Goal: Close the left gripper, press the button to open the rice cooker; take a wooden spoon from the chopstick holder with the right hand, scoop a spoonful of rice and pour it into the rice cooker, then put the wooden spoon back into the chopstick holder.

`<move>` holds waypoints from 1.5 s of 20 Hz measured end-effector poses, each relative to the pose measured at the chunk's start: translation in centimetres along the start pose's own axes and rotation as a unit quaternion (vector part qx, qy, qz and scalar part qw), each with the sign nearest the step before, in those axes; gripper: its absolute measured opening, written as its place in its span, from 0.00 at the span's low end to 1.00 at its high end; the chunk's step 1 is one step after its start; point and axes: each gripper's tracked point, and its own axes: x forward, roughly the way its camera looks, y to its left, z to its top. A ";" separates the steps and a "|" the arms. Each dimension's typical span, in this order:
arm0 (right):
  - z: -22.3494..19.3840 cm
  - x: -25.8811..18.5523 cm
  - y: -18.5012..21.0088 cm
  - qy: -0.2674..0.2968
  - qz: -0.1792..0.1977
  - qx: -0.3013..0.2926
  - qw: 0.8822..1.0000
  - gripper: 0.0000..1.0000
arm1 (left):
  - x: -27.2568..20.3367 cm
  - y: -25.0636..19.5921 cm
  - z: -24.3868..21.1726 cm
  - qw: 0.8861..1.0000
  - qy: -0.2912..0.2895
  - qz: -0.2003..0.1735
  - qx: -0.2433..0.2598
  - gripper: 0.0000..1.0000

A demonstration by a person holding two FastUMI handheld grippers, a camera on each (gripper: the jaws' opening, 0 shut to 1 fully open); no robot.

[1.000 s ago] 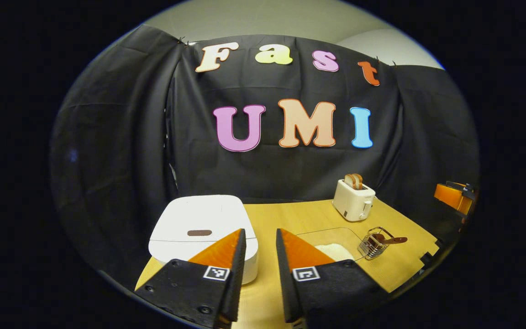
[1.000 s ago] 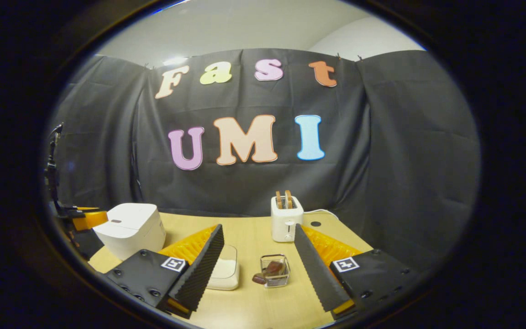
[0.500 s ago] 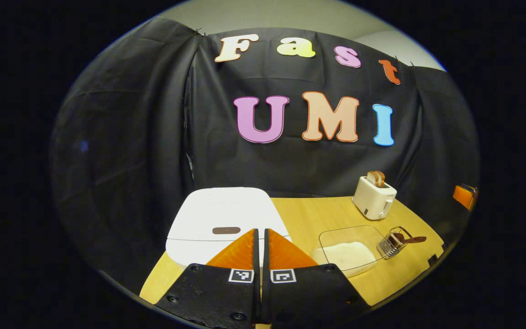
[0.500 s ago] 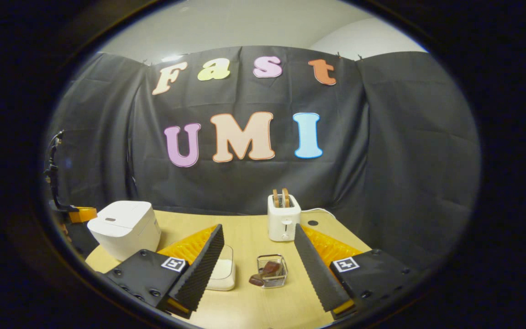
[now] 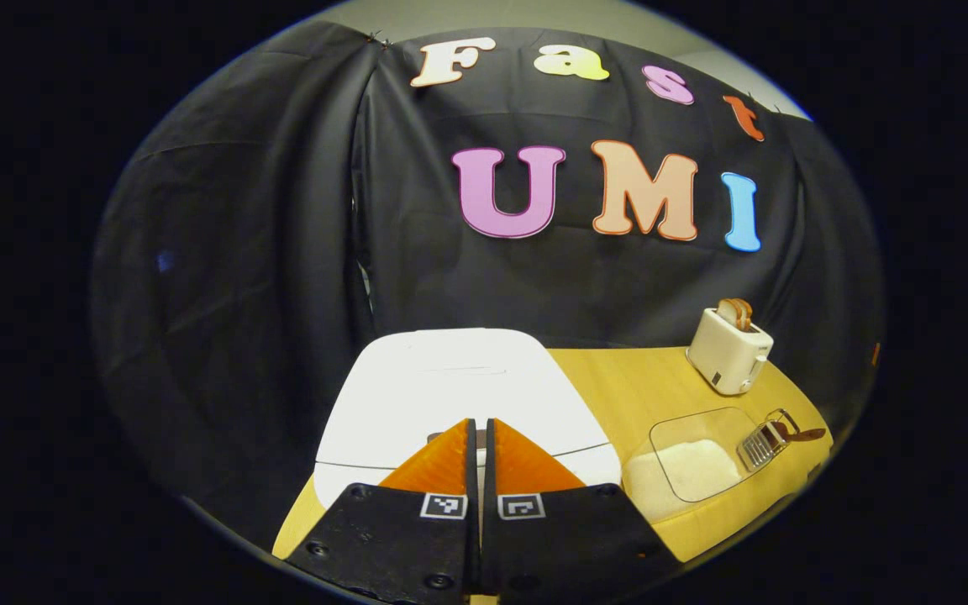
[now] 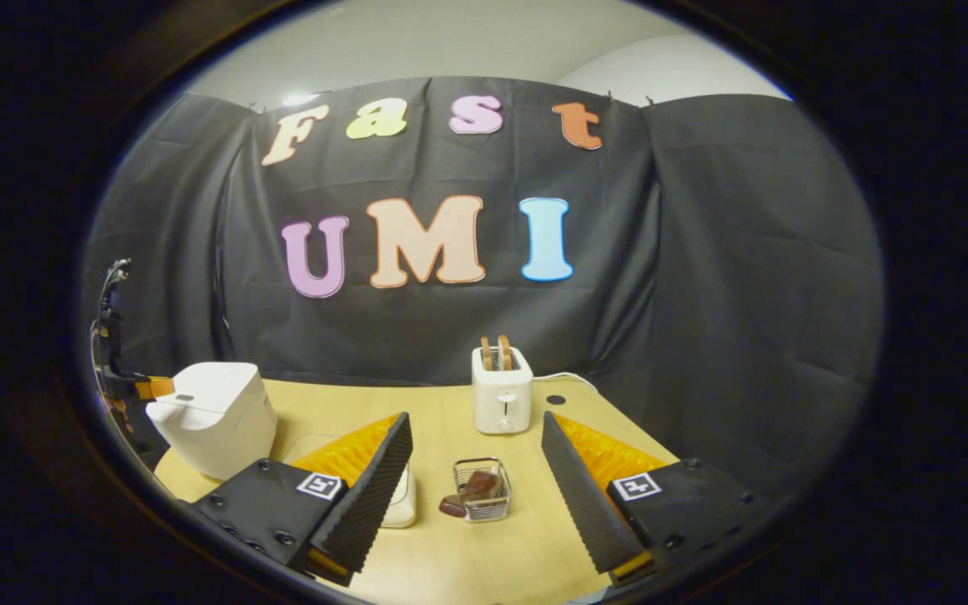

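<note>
You had a smooth, faintly glossy white plastic rice cooker (image 5: 459, 386) on a matt, pale wooden tabletop (image 5: 627, 378). The toaster (image 6: 501, 399) looked like smooth cream plastic. The chopstick holder (image 6: 482, 490) was shiny metal wire, with a dark wooden spoon (image 6: 460, 500) in it. The rice (image 5: 694, 466) lay in a clear, glossy container (image 5: 707, 437). Your right tool (image 6: 476, 441) showed ribbed, matt pads (image 6: 366, 496).

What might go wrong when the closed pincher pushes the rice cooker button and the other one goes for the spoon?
The shut left gripper hides most of the button, so it may press beside it and the rice cooker would stay closed. The cooker sits near the table edge, so a hard push might shove it. The wooden spoon lies low in the small wire holder; the open right gripper might tip the holder over.
</note>
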 end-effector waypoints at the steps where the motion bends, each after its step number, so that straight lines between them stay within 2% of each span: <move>1: 0.0 -0.1 -0.2 0.002 -0.004 -0.001 1.000 0.99 | 0.6 0.5 -0.5 1.000 0.008 0.003 0.001 0.00; 5: -0.5 -0.3 -0.8 0.008 -0.020 -0.003 1.000 1.00 | 2.0 1.2 -1.3 1.000 0.022 0.005 0.007 0.00; 6: -0.6 -0.2 -0.9 0.009 -0.021 -0.002 1.000 0.95 | 2.1 1.1 -1.3 1.000 0.024 0.004 0.009 0.00; 8: -0.6 0.0 -0.8 0.011 -0.023 0.001 1.000 0.95 | 2.1 1.1 -1.3 1.000 0.025 0.003 0.012 0.00; 15: -0.4 0.9 0.2 0.009 -0.005 0.000 1.000 0.97 | 2.3 1.0 -0.8 1.000 0.017 0.014 0.002 0.00; 20: -0.6 1.1 -0.2 0.010 -0.001 0.004 1.000 0.98 | 1.6 1.2 3.1 0.998 -0.034 0.035 0.044 0.00; 30: -1.3 1.9 -1.6 0.017 0.007 0.015 1.000 1.00 | 0.3 0.9 11.1 0.991 -0.120 0.051 0.020 0.00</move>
